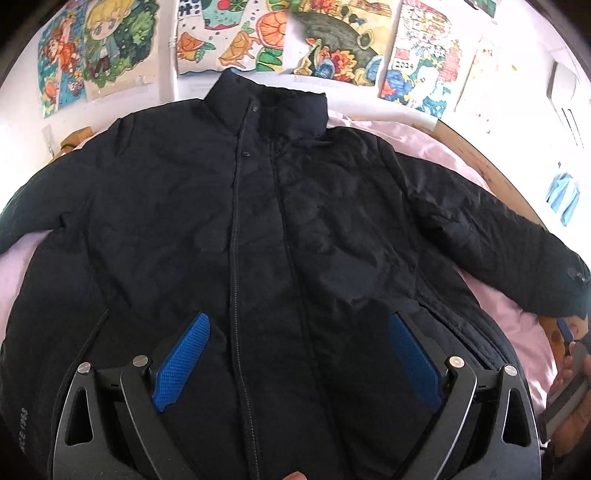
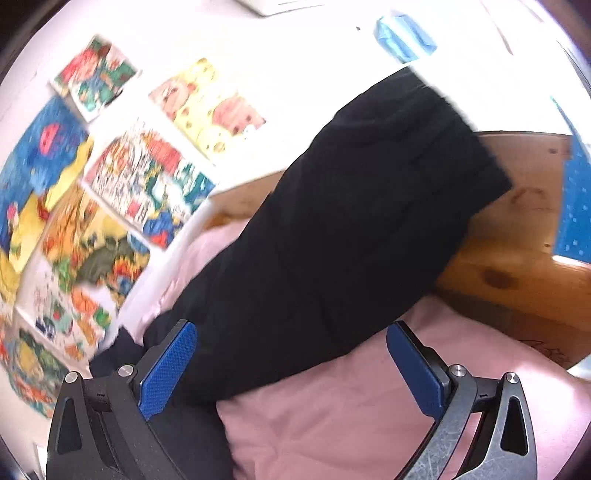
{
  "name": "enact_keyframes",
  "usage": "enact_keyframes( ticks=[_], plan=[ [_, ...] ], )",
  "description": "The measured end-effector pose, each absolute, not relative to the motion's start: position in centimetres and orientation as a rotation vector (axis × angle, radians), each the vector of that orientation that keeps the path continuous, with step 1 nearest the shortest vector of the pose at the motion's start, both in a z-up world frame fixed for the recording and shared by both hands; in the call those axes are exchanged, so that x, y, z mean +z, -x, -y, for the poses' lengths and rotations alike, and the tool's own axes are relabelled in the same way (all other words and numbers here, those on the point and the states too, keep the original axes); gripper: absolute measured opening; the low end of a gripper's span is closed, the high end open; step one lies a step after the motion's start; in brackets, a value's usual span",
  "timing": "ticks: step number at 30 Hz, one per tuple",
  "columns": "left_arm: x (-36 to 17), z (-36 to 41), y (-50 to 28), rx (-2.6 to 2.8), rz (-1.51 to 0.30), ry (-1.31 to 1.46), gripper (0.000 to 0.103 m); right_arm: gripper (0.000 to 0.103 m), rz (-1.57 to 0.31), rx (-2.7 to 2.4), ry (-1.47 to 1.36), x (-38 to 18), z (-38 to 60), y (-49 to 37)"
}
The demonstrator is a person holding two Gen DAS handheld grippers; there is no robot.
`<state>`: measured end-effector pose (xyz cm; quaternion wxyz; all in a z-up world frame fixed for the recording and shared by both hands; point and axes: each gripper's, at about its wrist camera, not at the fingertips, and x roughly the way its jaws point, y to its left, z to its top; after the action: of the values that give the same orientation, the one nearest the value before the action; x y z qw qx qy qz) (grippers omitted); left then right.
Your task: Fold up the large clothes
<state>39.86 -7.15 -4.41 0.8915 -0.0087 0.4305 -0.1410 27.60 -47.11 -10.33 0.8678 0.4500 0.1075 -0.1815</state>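
In the left wrist view, children's drawings (image 1: 236, 33) line the white wall across the top of the frame. Below them a black jacket (image 1: 258, 221) lies front up on a pink bed cover (image 1: 517, 332), filling the middle of the frame, collar at upper centre and one sleeve (image 1: 509, 236) stretched toward the right edge. The left hand-held gripper (image 1: 297, 354) hangs over the jacket's lower front at the bottom of the frame, its blue pads (image 1: 181, 365) spread wide with nothing between them.

In the blurred right wrist view, drawings (image 2: 110, 192) fill the left side. The sleeve (image 2: 351, 206) runs diagonally from lower left to upper right, its cuff seemingly over the wooden bed frame (image 2: 517, 236). The right hand-held gripper (image 2: 291, 362) is spread apart above the sleeve and cover (image 2: 332, 424), holding nothing.
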Motion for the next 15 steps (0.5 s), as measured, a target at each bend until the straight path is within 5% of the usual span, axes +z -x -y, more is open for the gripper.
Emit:
enact_keyframes(
  ticks=[10, 15],
  plan=[
    [-4.4, 7.2, -40.2, -0.204, -0.902, -0.020, 0.095, 0.097, -0.175, -0.587, -1.034, -10.5, 49.4, -24.7],
    [-4.3, 6.2, -40.5, -0.218, -0.917, 0.039, 0.095, 0.068, -0.187, -0.629, -1.094, -11.5, 50.6, -24.8]
  ],
)
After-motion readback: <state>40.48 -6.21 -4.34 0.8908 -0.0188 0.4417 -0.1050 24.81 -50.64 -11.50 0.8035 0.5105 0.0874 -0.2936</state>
